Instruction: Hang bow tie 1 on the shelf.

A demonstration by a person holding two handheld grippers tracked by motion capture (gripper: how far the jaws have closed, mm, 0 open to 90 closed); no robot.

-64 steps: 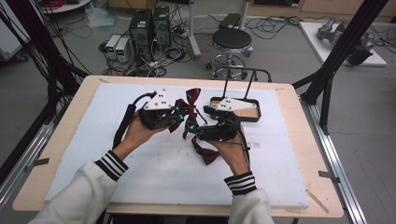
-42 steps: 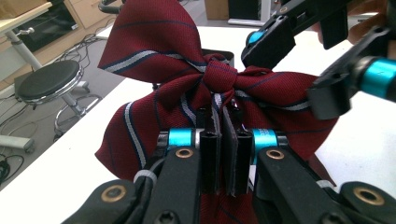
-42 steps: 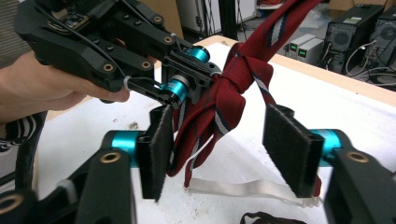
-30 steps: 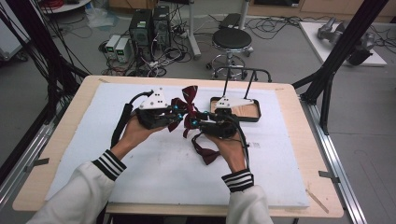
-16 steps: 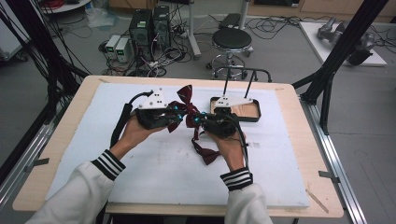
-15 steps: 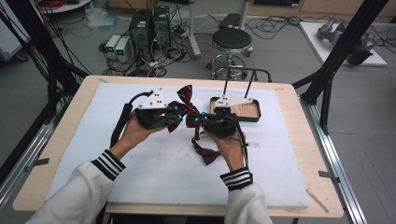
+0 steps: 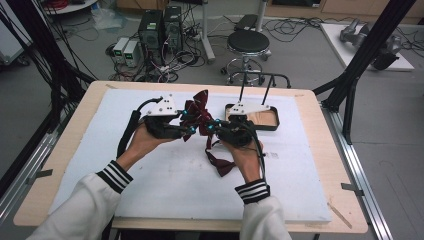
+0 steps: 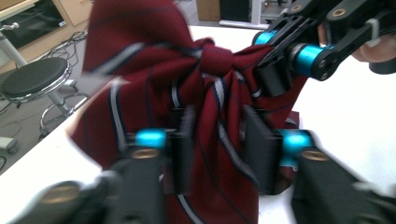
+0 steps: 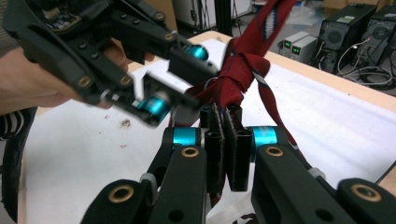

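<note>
The left gripper (image 8: 217, 156), at nine o'clock of the knot, has just been opening with the red striped necktie (image 7: 200, 112) between its parted jaws, while the right gripper (image 9: 224, 126) at three o'clock pinches the tie above the white table mat (image 7: 150, 185), suggesting a regrasp.

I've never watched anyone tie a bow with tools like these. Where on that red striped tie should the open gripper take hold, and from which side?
Probably the flat band just below the knot of the red striped tie, coming from the person's left. In the left gripper view the left gripper already has that band between its open jaws, broad faces toward the pads. The right gripper holds the other side shut, keeping the cloth taut.
</note>
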